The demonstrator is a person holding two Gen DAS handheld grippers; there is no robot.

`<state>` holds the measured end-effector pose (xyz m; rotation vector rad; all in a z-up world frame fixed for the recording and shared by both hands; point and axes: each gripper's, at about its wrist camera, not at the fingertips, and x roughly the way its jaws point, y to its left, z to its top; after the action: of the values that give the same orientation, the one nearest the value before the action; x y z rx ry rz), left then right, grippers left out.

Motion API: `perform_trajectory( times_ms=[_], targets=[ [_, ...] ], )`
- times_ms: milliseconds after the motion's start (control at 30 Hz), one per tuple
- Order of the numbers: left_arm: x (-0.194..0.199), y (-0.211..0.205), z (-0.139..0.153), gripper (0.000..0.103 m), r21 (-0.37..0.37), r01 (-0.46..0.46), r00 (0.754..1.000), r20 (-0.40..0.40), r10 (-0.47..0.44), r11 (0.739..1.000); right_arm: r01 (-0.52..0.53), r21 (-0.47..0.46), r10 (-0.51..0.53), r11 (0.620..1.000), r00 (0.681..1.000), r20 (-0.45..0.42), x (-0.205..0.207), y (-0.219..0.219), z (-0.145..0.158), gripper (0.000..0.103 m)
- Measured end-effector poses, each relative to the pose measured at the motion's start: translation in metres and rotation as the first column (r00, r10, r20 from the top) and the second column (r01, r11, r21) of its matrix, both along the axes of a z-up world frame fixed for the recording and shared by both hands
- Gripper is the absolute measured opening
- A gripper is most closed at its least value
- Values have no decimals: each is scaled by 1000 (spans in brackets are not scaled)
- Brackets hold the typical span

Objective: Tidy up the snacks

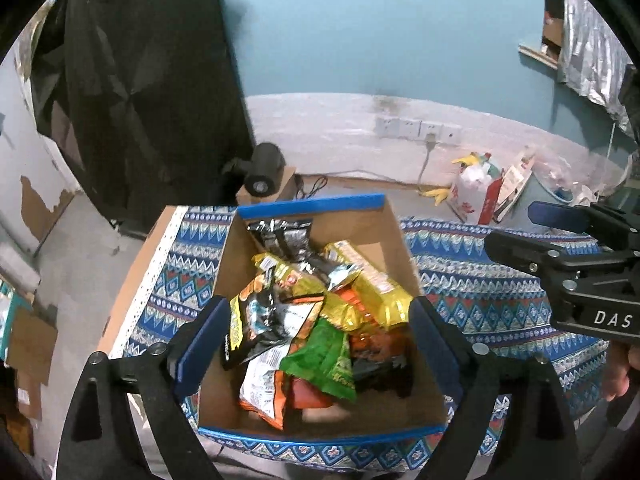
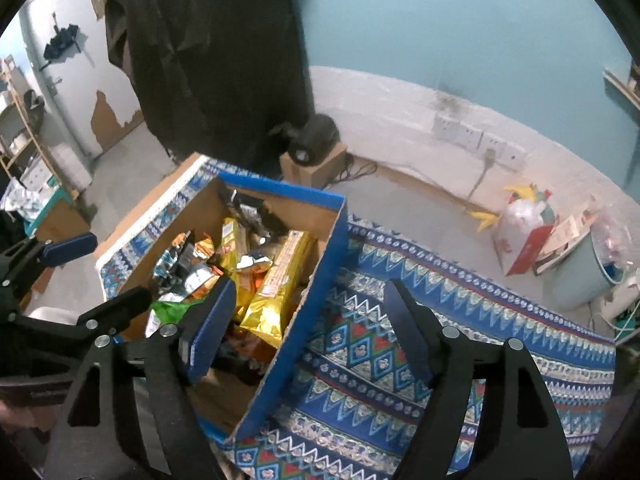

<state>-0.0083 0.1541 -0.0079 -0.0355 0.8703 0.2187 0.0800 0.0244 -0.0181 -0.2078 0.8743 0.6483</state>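
A cardboard box with a blue rim [image 1: 312, 202] [image 2: 280, 188] stands on a table under a blue patterned cloth [image 1: 480, 288] [image 2: 440, 280]. Inside lie several snack packets: a long yellow packet [image 1: 372, 280] [image 2: 280, 280], a green one [image 1: 324, 356], black and silver ones [image 1: 280, 236] and a black-and-yellow one [image 1: 256, 320]. My left gripper [image 1: 318, 340] [image 2: 96, 276] hangs open over the box with nothing between its fingers. My right gripper [image 2: 310, 332] [image 1: 532, 232] is open and empty too, and in its own view it straddles the box's right wall from above.
Behind the table, a black round device [image 1: 264, 168] sits on a small carton. Bags and a pale bucket [image 2: 580, 272] stand on the floor at the right, below wall sockets [image 1: 416, 128]. A dark cloth [image 1: 140, 80] hangs at the back left.
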Motion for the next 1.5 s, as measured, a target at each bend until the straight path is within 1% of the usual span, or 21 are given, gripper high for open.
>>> perform_trajectory(
  times_ms=[200, 400, 533, 633, 800, 967, 1233, 1500],
  targets=[
    [-6, -9, 11, 96, 14, 31, 997, 63, -31, 999, 19, 39, -21, 999, 999, 48, -13, -19, 18, 78],
    [-9, -6, 18, 99, -15, 33, 995, 95, -31, 999, 33, 29, -36, 999, 996, 86, -22, -32, 19, 79],
    [-10, -10, 20, 99, -13, 43, 993, 108, -41, 999, 41, 27, -43, 999, 995, 94, -24, -37, 18, 79],
    [-9, -11, 19, 99, -17, 49, 994, 103, -47, 999, 51, 28, -53, 998, 995, 85, -22, -42, 15, 79],
    [-9, -15, 18, 99, 1, 62, 994, 93, -61, 998, 58, 27, -60, 998, 995, 83, -21, -44, 15, 79],
    [-8, -15, 18, 99, -24, 60, 994, 91, -58, 998, 62, 28, -64, 998, 994, 85, -21, -45, 16, 79],
    [-9, -13, 19, 99, -24, 52, 993, 103, -49, 998, 61, 19, -62, 998, 994, 88, -21, -46, 14, 79],
    [-9, -16, 19, 99, -19, 56, 994, 95, -54, 998, 60, 21, -62, 998, 994, 87, -20, -46, 13, 79]
  ],
)
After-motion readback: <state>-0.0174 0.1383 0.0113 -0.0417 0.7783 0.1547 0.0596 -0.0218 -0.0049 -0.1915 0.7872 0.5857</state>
